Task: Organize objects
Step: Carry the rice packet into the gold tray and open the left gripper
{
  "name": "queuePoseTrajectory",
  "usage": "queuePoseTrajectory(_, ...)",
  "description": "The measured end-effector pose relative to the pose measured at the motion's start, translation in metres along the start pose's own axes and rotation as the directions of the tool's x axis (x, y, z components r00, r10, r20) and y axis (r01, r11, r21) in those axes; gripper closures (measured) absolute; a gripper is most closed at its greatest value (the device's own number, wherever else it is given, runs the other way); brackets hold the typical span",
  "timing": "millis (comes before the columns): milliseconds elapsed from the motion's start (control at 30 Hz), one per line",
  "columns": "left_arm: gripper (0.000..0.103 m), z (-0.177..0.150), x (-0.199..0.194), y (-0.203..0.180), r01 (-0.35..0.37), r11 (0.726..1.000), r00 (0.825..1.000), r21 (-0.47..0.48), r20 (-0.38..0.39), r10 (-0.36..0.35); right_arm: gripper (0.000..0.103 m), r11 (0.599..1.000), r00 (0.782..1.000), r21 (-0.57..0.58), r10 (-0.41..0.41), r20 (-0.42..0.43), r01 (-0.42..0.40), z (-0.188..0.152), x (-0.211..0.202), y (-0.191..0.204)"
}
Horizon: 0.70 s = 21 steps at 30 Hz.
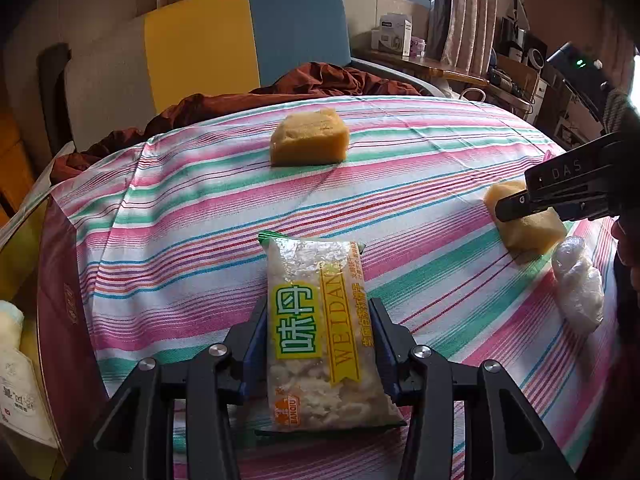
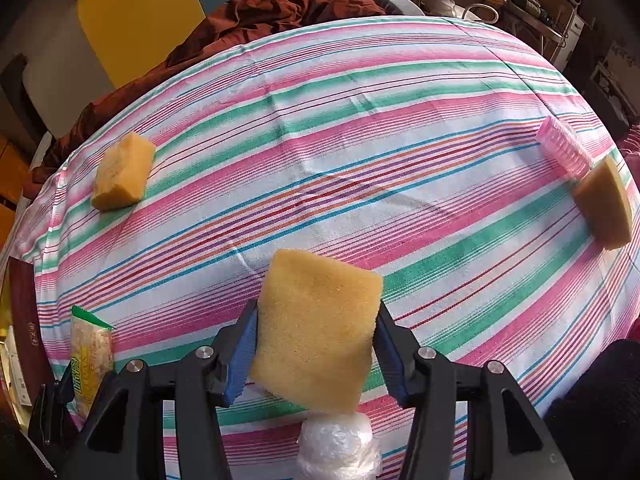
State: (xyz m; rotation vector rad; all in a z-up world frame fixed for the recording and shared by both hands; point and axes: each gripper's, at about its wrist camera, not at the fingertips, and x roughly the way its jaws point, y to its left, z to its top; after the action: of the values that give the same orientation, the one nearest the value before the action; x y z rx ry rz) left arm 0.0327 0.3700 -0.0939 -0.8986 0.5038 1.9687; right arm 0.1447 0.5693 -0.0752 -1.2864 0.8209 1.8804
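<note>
Three sponges (image 2: 124, 172), one snack packet (image 1: 320, 332), one plastic wad (image 2: 340, 448).

Your snack packet (image 1: 320, 332) lies lengthwise at 6 o'clock. Yellow sponge (image 2: 316, 328) sits tilted at 6; second sponge (image 2: 122, 172) flat at 10; third (image 2: 606, 204) at 3, touching pink roller (image 2: 564, 148).

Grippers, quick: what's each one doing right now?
Left gripper: shut on the snack packet.
Right gripper: shut on a yellow sponge, above the striped cloth.
</note>
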Motion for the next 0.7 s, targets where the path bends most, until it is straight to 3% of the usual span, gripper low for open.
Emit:
queuePoseTrajectory(167,0.056,0.001,0.0,-0.002,-0.013,1.0,1.0,0.009,0.002,0.013,0.049,1.0,1.0,-0.027,0.005,0.011,-0.005,-0.001,-0.003,0.004)
queuePoseTrajectory(333,0.057,0.001,-0.003,-0.001,-0.015,1.0,1.0,0.008,-0.018,0.015,0.049,0.992,0.996,-0.088,0.09,-0.003,-0.09,-0.003,-0.002,0.019)
queuePoseTrajectory(600,0.057,-0.007,-0.019,-0.006,0.0,1.0,0.999,0.015,-0.038,0.001,0.049,0.99,0.997,-0.114,0.08,-0.009,-0.08,-0.006,0.003,0.025)
queuePoseTrajectory(700,0.057,-0.008,-0.041,-0.007,0.036,0.999,0.999,-0.007,-0.003,-0.036,0.049,0.99,0.997,-0.118,0.077,-0.006,-0.077,-0.005,0.001,0.023)
